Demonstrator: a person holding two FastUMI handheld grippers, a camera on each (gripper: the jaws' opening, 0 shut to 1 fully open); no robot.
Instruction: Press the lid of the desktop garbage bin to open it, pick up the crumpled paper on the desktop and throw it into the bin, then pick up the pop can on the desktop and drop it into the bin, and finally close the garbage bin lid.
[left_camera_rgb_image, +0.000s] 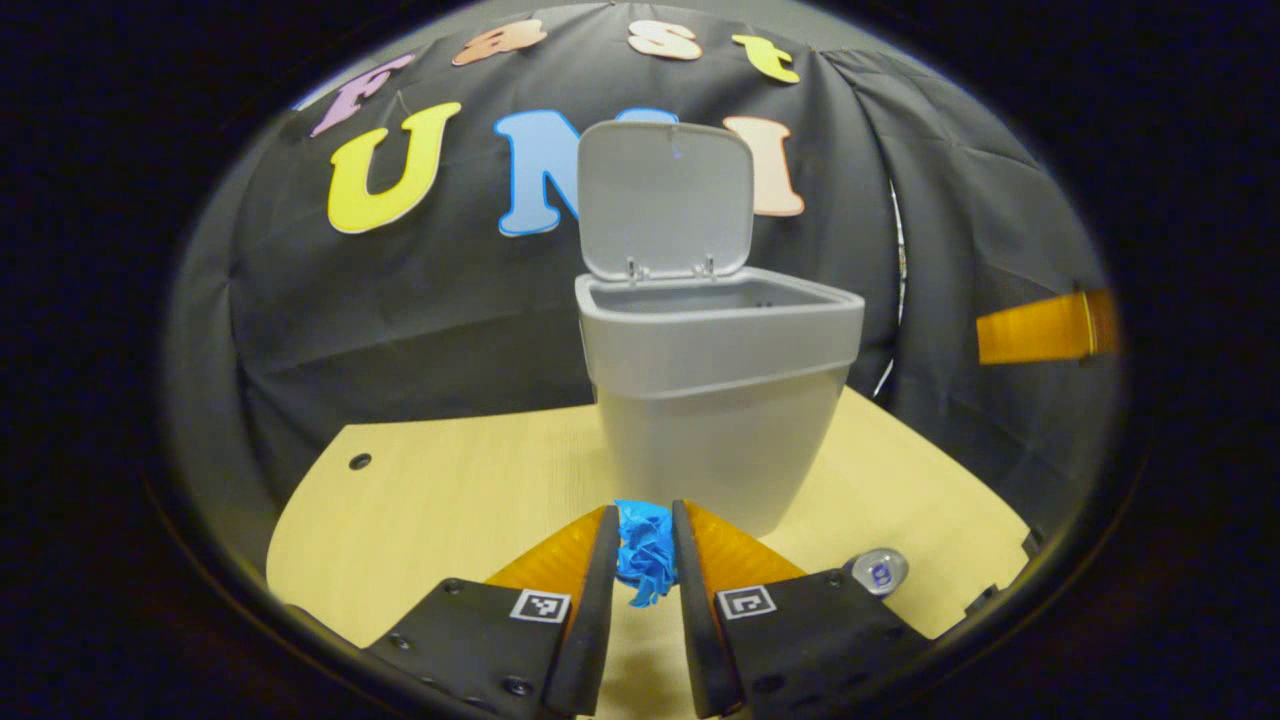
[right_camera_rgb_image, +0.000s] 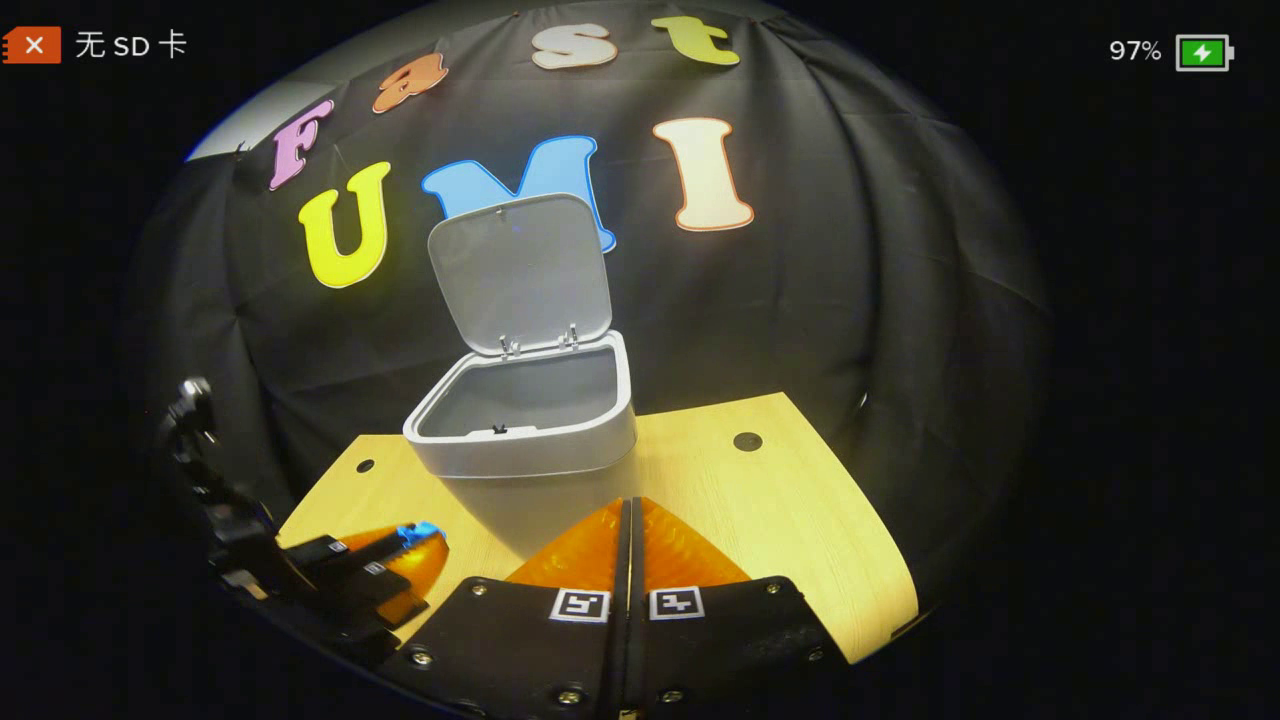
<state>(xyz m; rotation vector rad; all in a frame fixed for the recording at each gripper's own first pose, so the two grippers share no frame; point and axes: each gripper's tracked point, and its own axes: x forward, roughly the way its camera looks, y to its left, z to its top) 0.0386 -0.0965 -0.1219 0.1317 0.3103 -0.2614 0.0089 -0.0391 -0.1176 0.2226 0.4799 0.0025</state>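
**Crumpled paper gripped in front of the open bin**

In the left gripper view, the left hand-held gripper is clenched on the blue crumpled paper: the wad sits between the two fingers with both pressing its sides, just in front of the base of the grey garbage bin. From this view alone it is not clear whether the paper is touching the desk or raised slightly above it.

The bin stands upright toward the back edge of the desk, its lid swung up and back on its hinges so the mouth is open. The pop can lies on the desk near the front right corner, its top end facing the camera, well apart from the bin and off to the right of the left gripper's fingers.

In the right gripper view, the right hand-held gripper has its fingers pressed flat together with nothing between them, raised above the desk and pointing toward the bin, whose open inside can be seen from above. The left gripper appears at the lower left of that view, near the front left corner of the desk, with the blue paper visible at its tips.
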